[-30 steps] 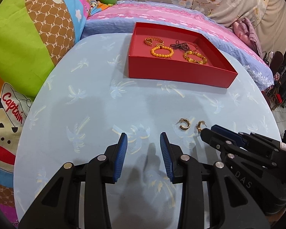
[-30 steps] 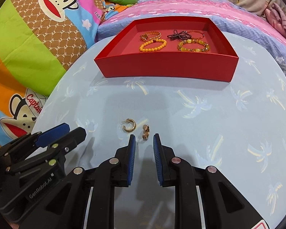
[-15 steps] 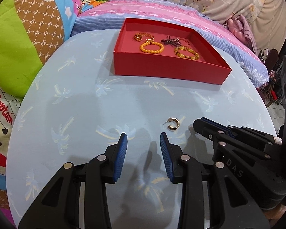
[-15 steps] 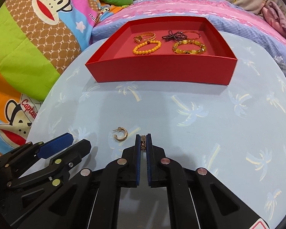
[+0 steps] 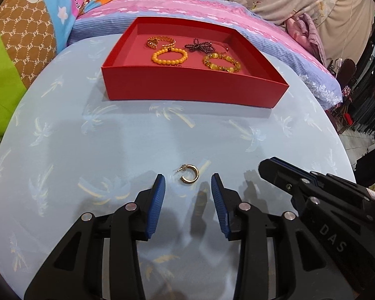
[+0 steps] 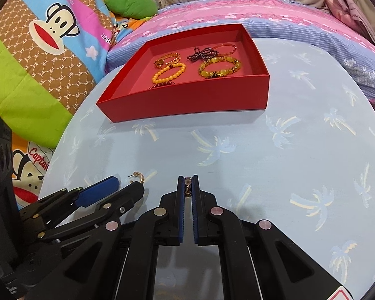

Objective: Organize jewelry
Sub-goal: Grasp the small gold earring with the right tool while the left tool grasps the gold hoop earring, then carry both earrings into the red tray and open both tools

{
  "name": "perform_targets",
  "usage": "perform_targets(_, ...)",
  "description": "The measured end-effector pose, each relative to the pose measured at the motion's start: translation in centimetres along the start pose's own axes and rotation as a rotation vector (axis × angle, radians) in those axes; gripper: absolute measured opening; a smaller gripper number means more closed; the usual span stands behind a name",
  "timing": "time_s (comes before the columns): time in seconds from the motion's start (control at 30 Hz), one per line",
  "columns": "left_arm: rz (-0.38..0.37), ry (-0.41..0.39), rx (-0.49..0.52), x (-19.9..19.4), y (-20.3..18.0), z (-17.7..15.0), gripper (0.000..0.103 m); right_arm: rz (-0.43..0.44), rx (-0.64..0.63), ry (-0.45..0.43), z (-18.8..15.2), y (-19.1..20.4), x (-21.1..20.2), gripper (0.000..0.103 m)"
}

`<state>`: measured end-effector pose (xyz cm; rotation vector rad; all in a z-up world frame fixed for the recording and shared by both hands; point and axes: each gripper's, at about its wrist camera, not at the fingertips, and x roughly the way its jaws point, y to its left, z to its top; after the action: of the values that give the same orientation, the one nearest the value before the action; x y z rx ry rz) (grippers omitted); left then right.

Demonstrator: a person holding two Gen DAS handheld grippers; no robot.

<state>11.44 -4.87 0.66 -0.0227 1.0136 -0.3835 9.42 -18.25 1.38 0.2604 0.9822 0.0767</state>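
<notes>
Jewelry is split between two places on the round pale-blue table (image 5: 92, 150) with its palm-tree print. Most of it sits in the red tray (image 5: 192, 90) toward twelve o'clock: an orange bead bracelet (image 5: 169, 56), a gold chain bracelet (image 5: 161, 42) behind it, a dark beaded bow (image 5: 199, 46) at the tray's middle, and a yellow stone bracelet (image 5: 222, 62) on the one-o'clock side. In the right wrist view a thin red bangle (image 6: 223, 47) lies at the tray's far edge, behind the bow.

Two gold hoop earrings are outside the tray. One hoop earring (image 5: 190, 174) lies flat on the cloth just ahead of the left gripper (image 5: 188, 183), whose blue pads (image 5: 156, 200) stand moderately apart with nothing between them; the hoop is near the gap's mouth but touches neither pad. The second earring (image 6: 187, 187) is pinched edge-on between the pads of the right gripper (image 6: 187, 183), whose jaws are drawn in tight on it. From the left wrist view the right gripper comes in at four o'clock, its tips closed and pointing toward ten o'clock.

Behind the table at twelve o'clock lies pink and blue striped bedding (image 5: 187, 7), and a bright cartoon-monkey blanket (image 6: 37, 50) fills the nine-to-eleven o'clock side.
</notes>
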Motion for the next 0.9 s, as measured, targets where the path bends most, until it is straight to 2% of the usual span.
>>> perform_targets(0.13, 0.010, -0.004, 0.005, 0.5, -0.2, 0.2, 0.032, 0.002, 0.009, 0.004, -0.1, -0.4, 0.2, 0.005)
perform_targets(0.2, 0.021, -0.008, 0.012, 0.7, -0.2, 0.3, 0.022, 0.004, 0.012, 0.005, -0.1, -0.5, 0.2, 0.005)
perform_targets(0.23, 0.022, -0.008, 0.017, 0.8, -0.2, 0.4, 0.020, 0.004, 0.013, 0.005, -0.1, -0.5, 0.2, 0.005)
perform_targets(0.6, 0.014, 0.000, 0.022, 0.5, -0.2, 0.3, 0.020, 0.017, 0.009, 0.011, -0.2, -0.1, 0.4, 0.005)
perform_targets(0.9, 0.017, -0.019, 0.022, -1.3, -0.5, 0.8, 0.020, 0.026, -0.006, -0.023, 0.3, 0.6, -1.0, 0.005)
